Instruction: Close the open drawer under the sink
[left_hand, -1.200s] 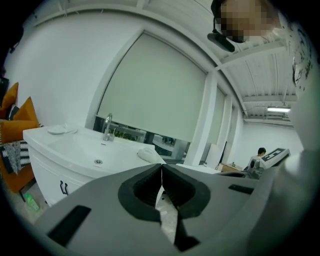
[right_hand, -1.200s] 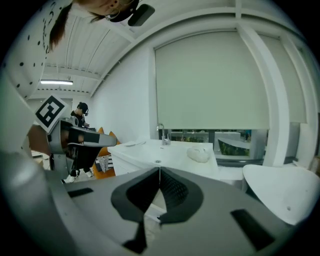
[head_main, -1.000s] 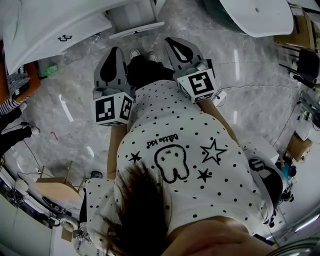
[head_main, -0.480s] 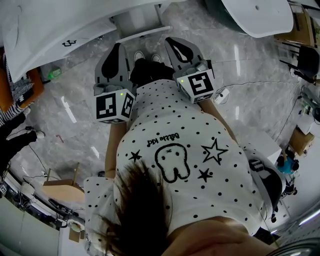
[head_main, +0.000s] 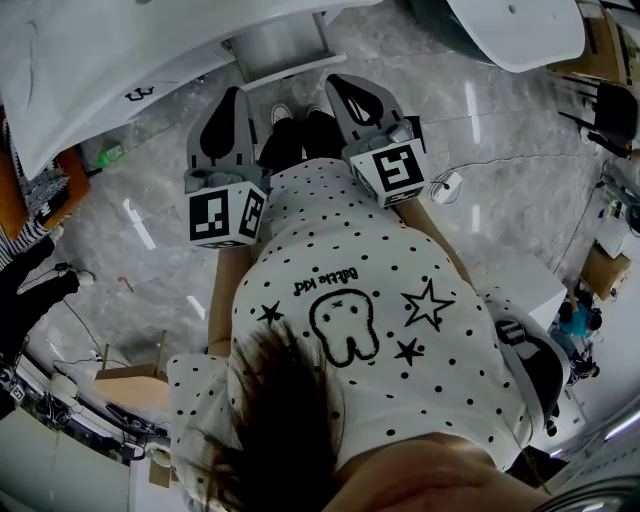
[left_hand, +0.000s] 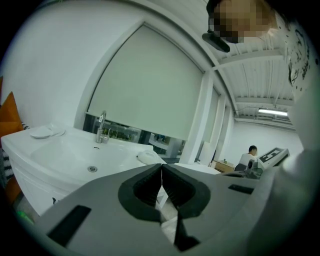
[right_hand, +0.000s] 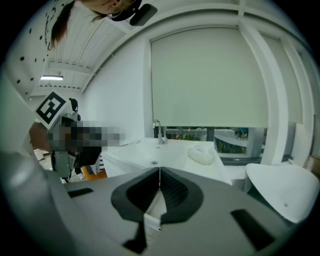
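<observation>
The white sink (head_main: 90, 60) fills the upper left of the head view, and the drawer (head_main: 280, 42) juts out from under it just beyond my feet. Both grippers are held side by side before my body, pointing at it. My left gripper (head_main: 232, 95) is shut and holds nothing. So is my right gripper (head_main: 337, 80). In the left gripper view the shut left gripper (left_hand: 161, 168) looks over the sink basin (left_hand: 75, 155) and its tap (left_hand: 101, 127). The right gripper (right_hand: 159, 172) sees the same sink (right_hand: 150, 155). Neither touches the drawer.
A second white basin (head_main: 515, 28) lies at the top right. A white cloth (right_hand: 201, 154) rests on the sink top. A person in black (head_main: 30, 285) and a wooden stool (head_main: 125, 378) are at the left, a chair (head_main: 540, 360) at the right. Cables cross the marble floor.
Both grippers have stayed shut and almost still. In the head view the sink and drawer have shifted a little, with less of the drawer's inside showing now.
</observation>
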